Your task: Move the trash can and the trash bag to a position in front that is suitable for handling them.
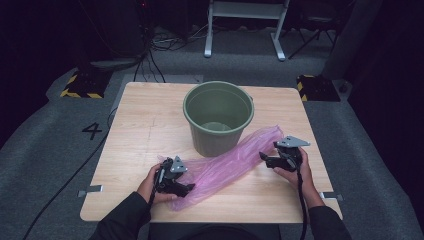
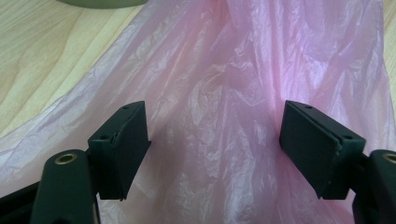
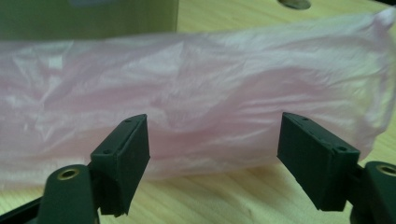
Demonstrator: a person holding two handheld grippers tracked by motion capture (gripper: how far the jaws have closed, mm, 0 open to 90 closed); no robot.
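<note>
A long pink translucent plastic bag (image 1: 227, 162) lies crumpled across the wooden table (image 1: 145, 135), in front of a green bucket (image 1: 218, 116). My left gripper (image 1: 186, 189) rests at the bag's near-left end, open, with the pink film (image 2: 219, 116) lying between and under its jaws. My right gripper (image 1: 263, 158) sits by the bag's far-right end, open, its jaws facing the side of the bag (image 3: 210, 112) without touching it. The bucket stands upright and looks empty.
The bucket's green wall (image 3: 88, 18) stands just behind the bag. Bare table lies left of the bucket and along the front edge. A white desk frame (image 1: 245, 25) and yellow-black floor blocks (image 1: 82, 85) stand beyond the table.
</note>
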